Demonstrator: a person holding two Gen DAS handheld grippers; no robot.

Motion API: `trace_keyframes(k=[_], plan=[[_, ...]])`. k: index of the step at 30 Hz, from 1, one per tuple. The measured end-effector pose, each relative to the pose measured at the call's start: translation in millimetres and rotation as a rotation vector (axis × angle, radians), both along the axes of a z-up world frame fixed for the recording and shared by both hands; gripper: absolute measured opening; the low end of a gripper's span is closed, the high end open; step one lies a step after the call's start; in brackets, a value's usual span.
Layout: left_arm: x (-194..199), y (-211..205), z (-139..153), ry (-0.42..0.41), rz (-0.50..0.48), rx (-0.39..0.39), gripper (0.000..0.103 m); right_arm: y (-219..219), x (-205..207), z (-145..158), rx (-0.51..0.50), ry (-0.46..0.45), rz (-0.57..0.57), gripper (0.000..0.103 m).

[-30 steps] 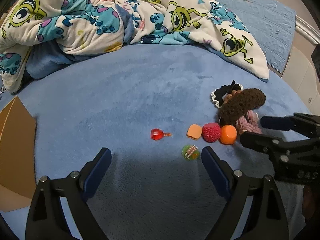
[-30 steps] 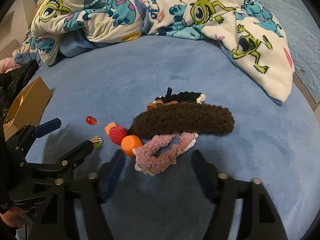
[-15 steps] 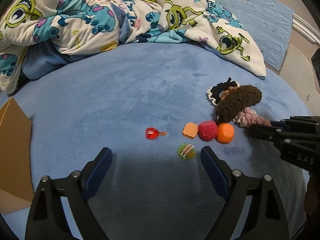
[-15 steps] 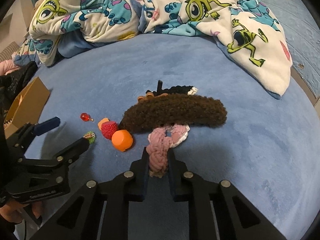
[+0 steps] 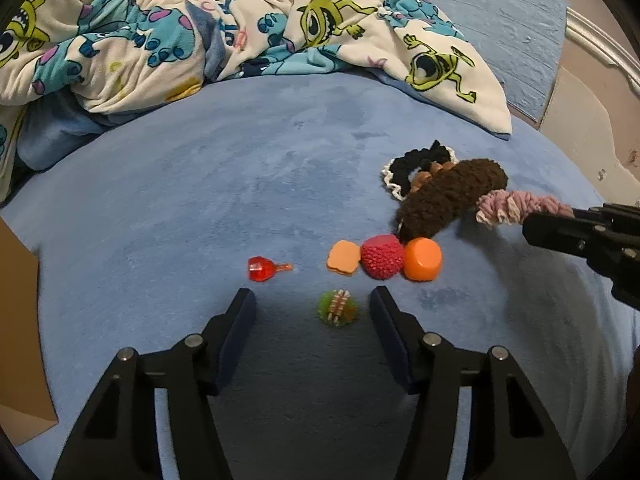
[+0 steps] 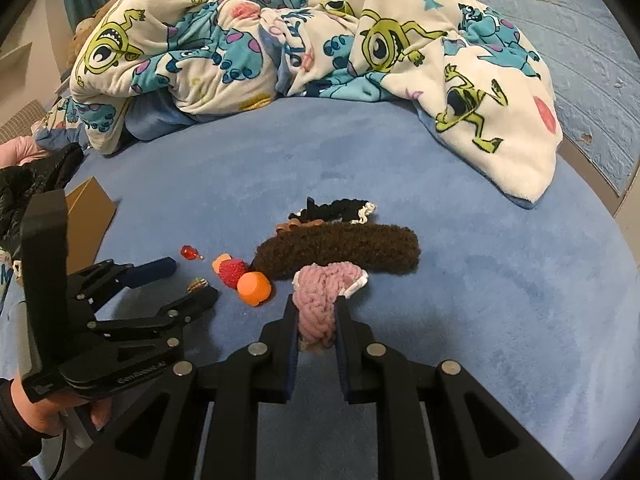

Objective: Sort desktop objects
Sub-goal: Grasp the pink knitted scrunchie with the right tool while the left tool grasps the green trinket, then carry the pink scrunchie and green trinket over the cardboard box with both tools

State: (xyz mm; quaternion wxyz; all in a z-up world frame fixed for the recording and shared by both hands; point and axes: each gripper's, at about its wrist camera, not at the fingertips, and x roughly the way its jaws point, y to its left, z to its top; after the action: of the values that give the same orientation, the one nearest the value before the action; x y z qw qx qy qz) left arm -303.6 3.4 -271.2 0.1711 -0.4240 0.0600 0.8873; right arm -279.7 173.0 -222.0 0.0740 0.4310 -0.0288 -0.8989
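My right gripper (image 6: 317, 304) is shut on a pink knitted scrunchie (image 6: 320, 292), lifted a little off the blue bed cover; in the left wrist view the scrunchie (image 5: 516, 206) hangs from that gripper (image 5: 532, 220). My left gripper (image 5: 312, 300) has its jaws closing around a small green toy (image 5: 337, 307), pads apart from it. Beyond lie a red gem toy (image 5: 262, 269), an orange biscuit toy (image 5: 343, 258), a red berry ball (image 5: 382, 257), an orange cap (image 5: 423, 259), a brown fuzzy scrunchie (image 5: 452, 200) and a black scrunchie (image 5: 416, 164).
A cartoon-print blanket (image 5: 240, 28) is bunched across the far side of the bed. A cardboard box (image 5: 18, 320) stands at the left edge. A hand (image 6: 44, 412) holds the left gripper's handle. Bare blue cover (image 6: 500, 280) stretches to the right.
My right gripper closed on the pink scrunchie and raised it off the cover. My left gripper's jaws narrowed around the green toy.
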Motion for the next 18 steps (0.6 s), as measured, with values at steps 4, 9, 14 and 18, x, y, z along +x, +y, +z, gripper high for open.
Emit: trace_keyframes(k=[4, 9, 14, 18], plan=[[1.1, 3.3, 1.5, -0.003, -0.013, 0.003, 0.045, 3.1, 0.4, 1.8, -0.007, 0.003, -0.003, 0.015], [0.7, 2.6, 2.4, -0.007, -0.005, 0.015, 0.031, 4.8, 0.8, 4.6, -0.010, 0.010, -0.008, 0.015], [1.4, 1.0, 3.5, -0.006, -0.004, 0.018, 0.020, 5.7, 1.7, 5.8, -0.012, 0.010, -0.010, 0.015], [2.2, 3.2, 4.2, -0.004, -0.004, 0.002, 0.020, 4.4, 2.1, 7.0, -0.012, 0.011, -0.009, 0.015]])
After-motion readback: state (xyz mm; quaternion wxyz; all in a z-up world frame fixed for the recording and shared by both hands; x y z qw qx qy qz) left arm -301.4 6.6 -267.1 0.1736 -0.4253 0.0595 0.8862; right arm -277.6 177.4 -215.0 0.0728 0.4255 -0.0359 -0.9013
